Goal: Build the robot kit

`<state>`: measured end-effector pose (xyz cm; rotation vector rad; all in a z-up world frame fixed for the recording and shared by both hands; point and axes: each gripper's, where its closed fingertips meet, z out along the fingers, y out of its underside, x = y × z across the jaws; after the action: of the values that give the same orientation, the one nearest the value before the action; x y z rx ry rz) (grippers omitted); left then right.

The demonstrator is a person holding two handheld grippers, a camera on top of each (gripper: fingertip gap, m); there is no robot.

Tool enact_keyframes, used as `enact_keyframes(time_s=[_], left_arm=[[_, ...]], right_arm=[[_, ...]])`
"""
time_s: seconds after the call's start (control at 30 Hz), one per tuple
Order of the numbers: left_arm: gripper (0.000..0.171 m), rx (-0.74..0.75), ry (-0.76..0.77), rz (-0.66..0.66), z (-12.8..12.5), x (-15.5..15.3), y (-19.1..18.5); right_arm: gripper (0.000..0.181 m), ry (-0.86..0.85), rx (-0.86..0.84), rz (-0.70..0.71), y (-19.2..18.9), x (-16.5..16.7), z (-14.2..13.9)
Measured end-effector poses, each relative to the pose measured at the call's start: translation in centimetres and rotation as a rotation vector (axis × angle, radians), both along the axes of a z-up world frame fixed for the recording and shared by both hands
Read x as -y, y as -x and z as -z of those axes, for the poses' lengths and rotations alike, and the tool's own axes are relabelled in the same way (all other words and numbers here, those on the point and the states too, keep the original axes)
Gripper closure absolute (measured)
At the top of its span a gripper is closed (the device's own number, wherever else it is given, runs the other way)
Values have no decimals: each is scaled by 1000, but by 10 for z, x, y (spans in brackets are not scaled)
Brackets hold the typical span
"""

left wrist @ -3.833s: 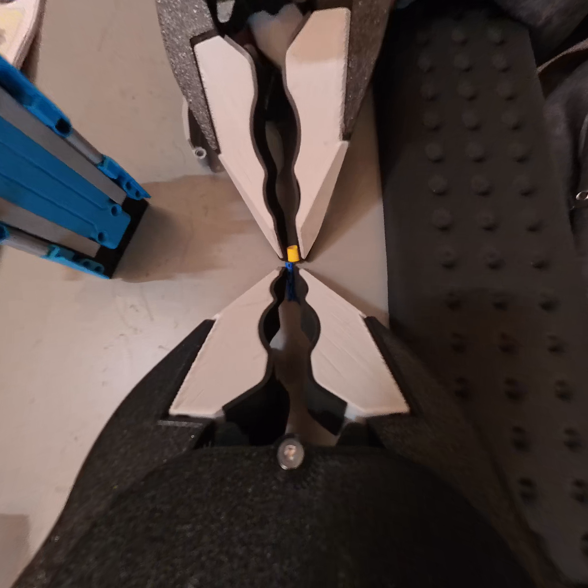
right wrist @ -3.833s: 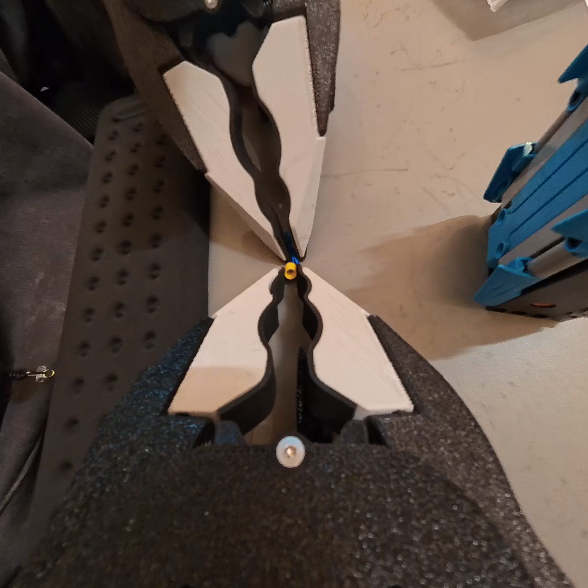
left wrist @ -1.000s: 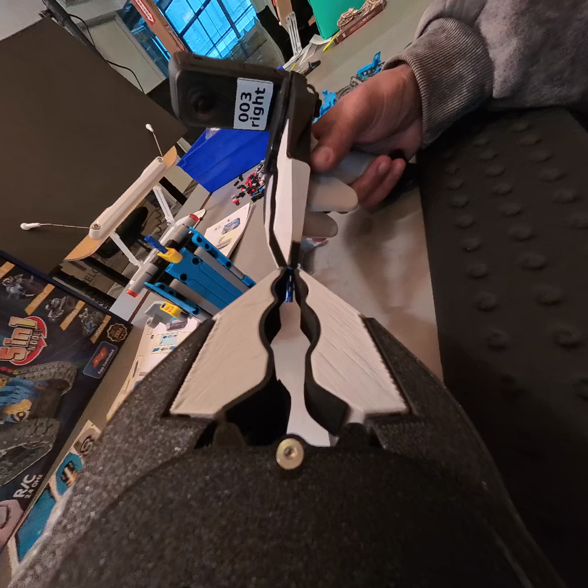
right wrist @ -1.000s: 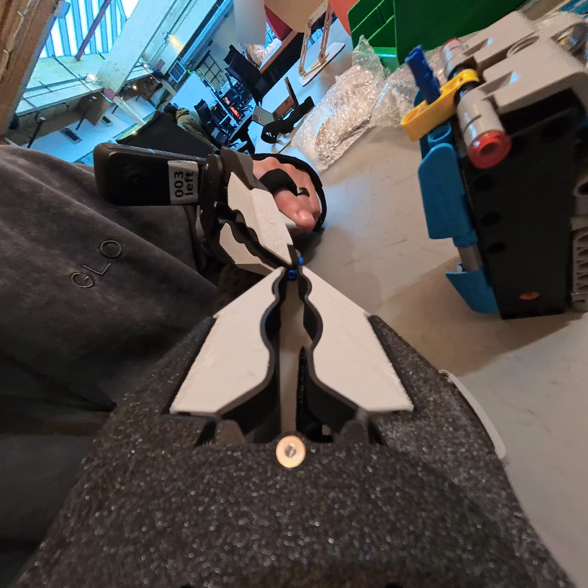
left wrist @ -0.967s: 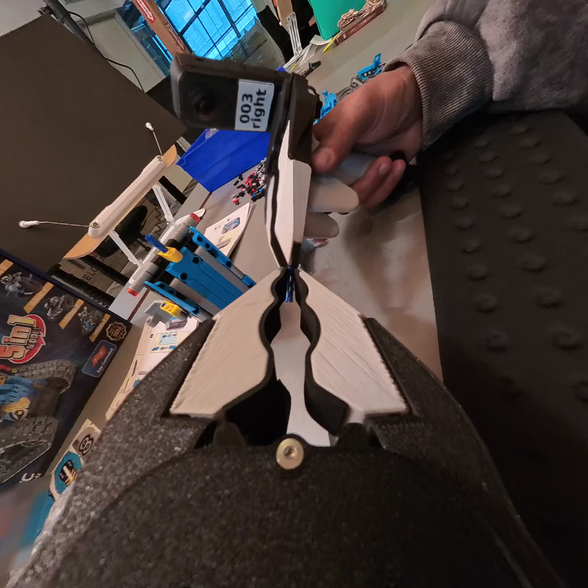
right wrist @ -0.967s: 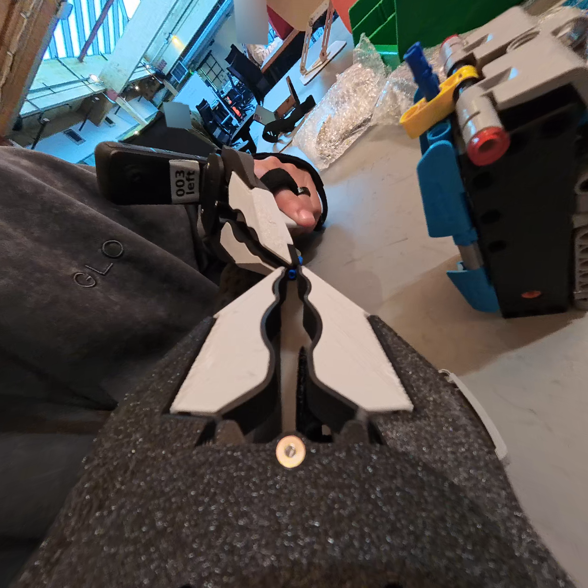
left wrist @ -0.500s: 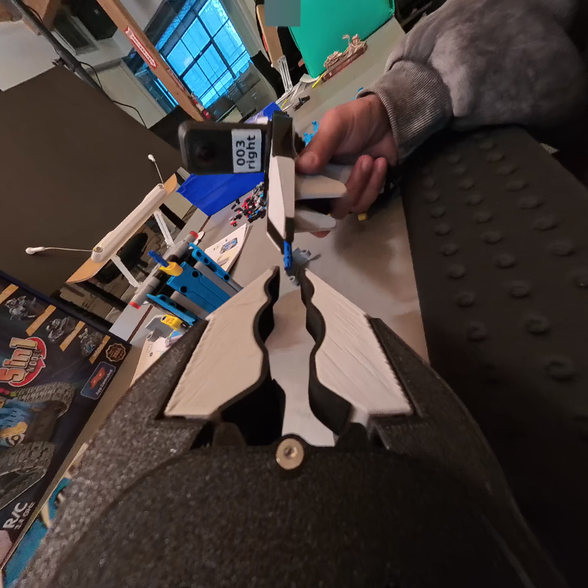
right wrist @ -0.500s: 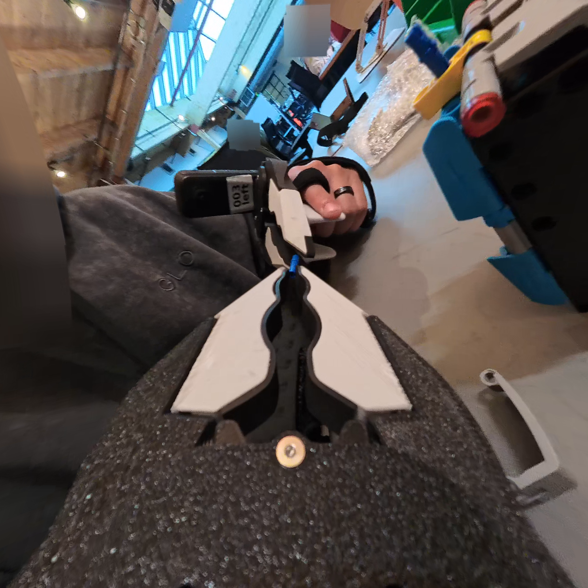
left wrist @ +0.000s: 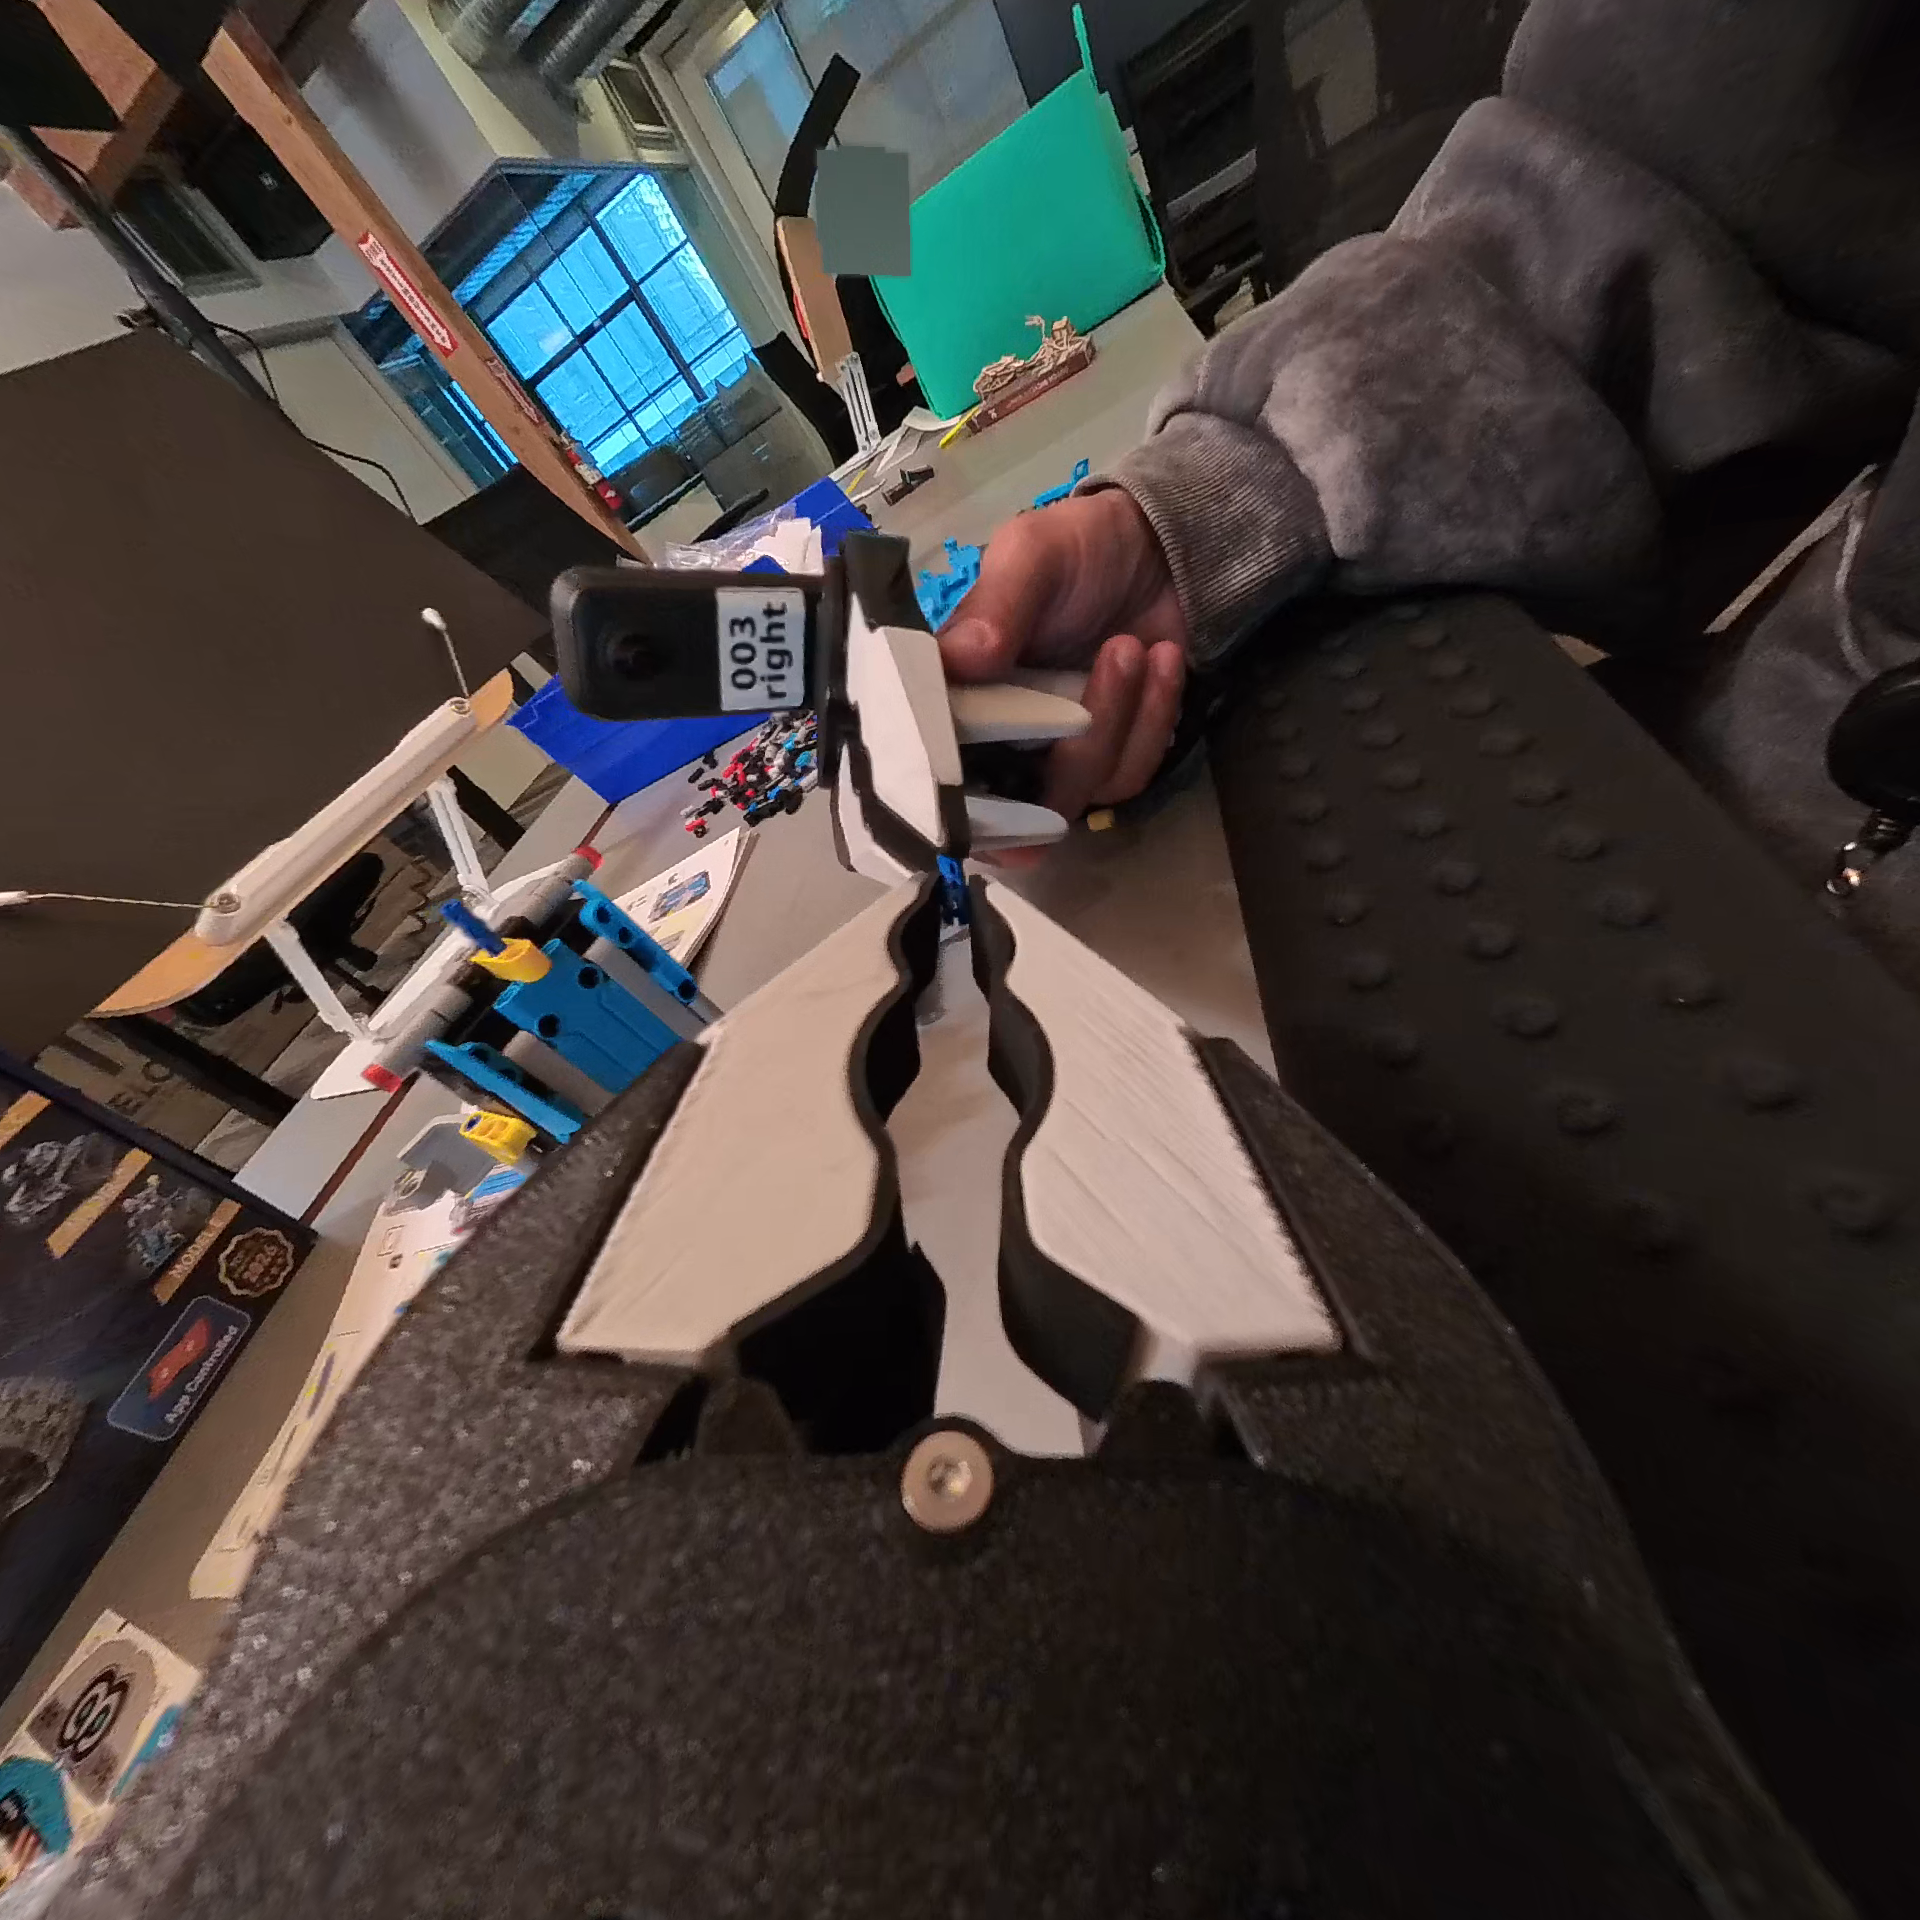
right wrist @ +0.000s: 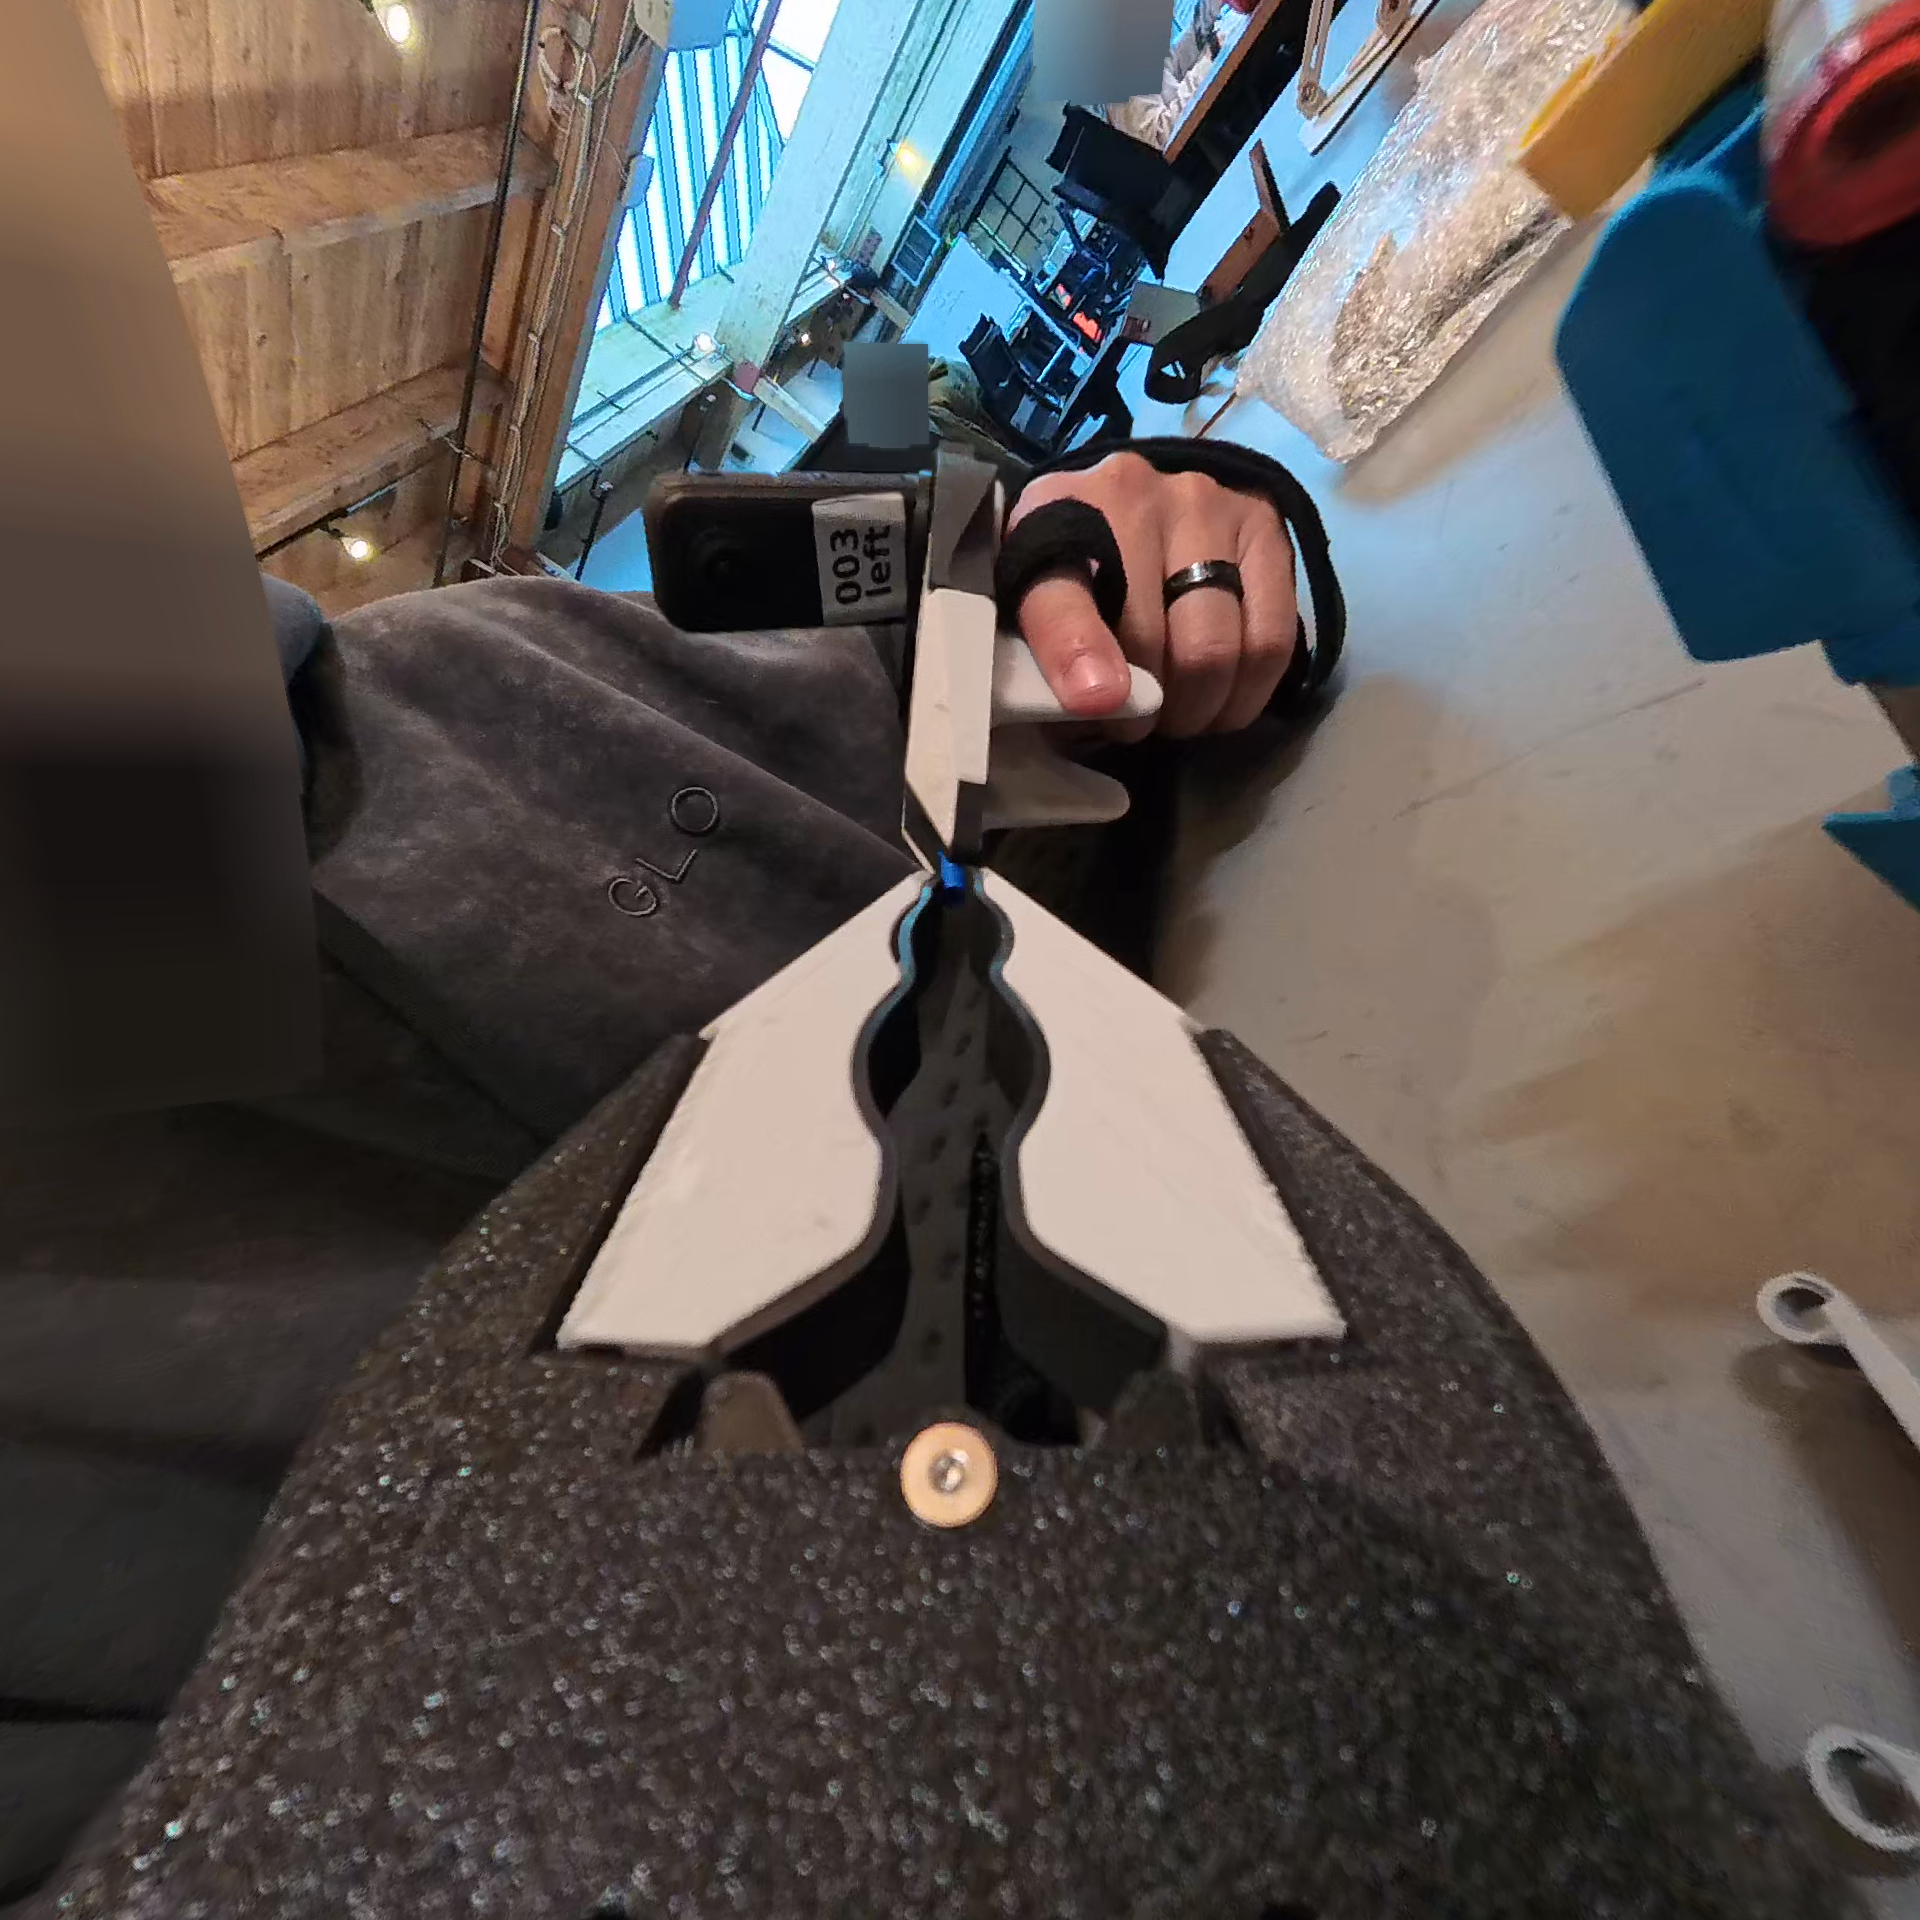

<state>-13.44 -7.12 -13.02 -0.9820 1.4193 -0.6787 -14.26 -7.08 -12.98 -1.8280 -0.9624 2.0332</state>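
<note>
My right gripper point(right wrist: 948, 885) is shut on a small blue pin point(right wrist: 948, 871) that sticks out past its tips. In the left wrist view the right gripper point(left wrist: 935, 862) points down at the pin point(left wrist: 952, 891), held by a hand in a grey sleeve. My left gripper point(left wrist: 951, 896) faces it tip to tip. Its jaws stand a narrow gap apart with the pin's free end between them. In the right wrist view the left gripper point(right wrist: 951, 844) is edge-on, its tips at the pin's end. Both hang just above the grey table point(right wrist: 1455, 935).
A blue and grey brick model point(left wrist: 582, 997) stands on the table and also shows in the right wrist view point(right wrist: 1714, 364). A black studded mat point(left wrist: 1558, 935) lies along the edge. A printed box point(left wrist: 104, 1351), a booklet point(left wrist: 686, 904), loose small parts point(left wrist: 758, 769) and white parts point(right wrist: 1839, 1351) lie around. Left and right tips are no more than a few centimetres apart.
Both grippers were shut on the pin. My left gripper then opened and drew back, leaving the pin in the right. Now the left tips are back around the pin's end, jaws narrower.
</note>
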Motion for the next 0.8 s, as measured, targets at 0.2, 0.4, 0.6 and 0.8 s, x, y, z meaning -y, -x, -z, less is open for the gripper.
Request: enact_keyframes(time_s=[0.2,0.4,0.6,0.8], left_arm=[[167,-66,4,-76,10,-12,2],[167,-138,-42,-134,23,-20,1],[167,-155,-55,-142,27,-21,0],[167,-165,-56,-142,29,-21,0]], right_arm=[[167,-232,163,245,-44,-42,-15],[160,-677,761,184,-123,-16,22],[165,-712,950,62,-141,5,82],[165,-667,916,55,-142,10,91]])
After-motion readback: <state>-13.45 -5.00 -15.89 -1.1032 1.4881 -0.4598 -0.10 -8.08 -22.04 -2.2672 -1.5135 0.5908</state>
